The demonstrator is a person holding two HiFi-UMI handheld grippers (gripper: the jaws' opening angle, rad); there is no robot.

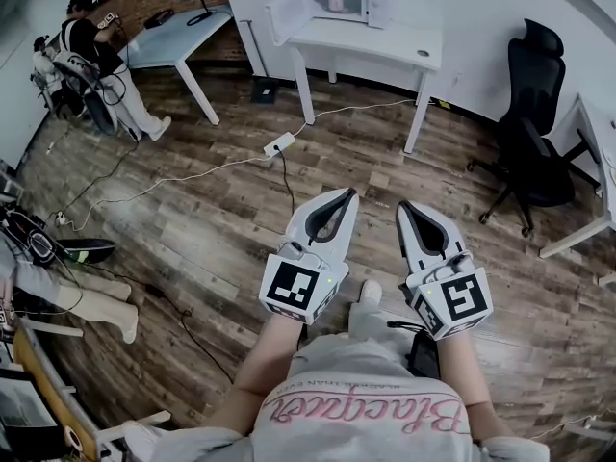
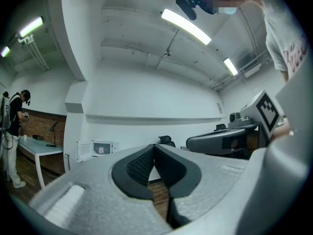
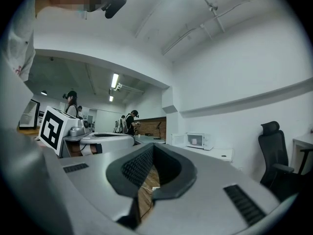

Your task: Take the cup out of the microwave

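Note:
A white microwave (image 1: pixel 339 1) stands on a white table (image 1: pixel 385 44) far across the room, its door (image 1: pixel 286 15) swung open to the left. A small pale pink cup (image 1: pixel 336 3) sits inside it. The left gripper view shows the microwave (image 2: pixel 100 149) small and distant, and so does the right gripper view, with the microwave (image 3: pixel 198 141) to the right of the jaws. My left gripper (image 1: pixel 346 196) and right gripper (image 1: pixel 403 207) are held side by side over the wooden floor, both pointing toward the table. Both are shut with nothing between their jaws.
A black office chair (image 1: pixel 534 133) stands at the right beside another desk (image 1: pixel 595 152). A power strip (image 1: pixel 279 144) with trailing cables lies on the floor before the table. A person (image 1: pixel 91 56) stands at a desk at far left. Cluttered gear (image 1: pixel 38 248) lines the left side.

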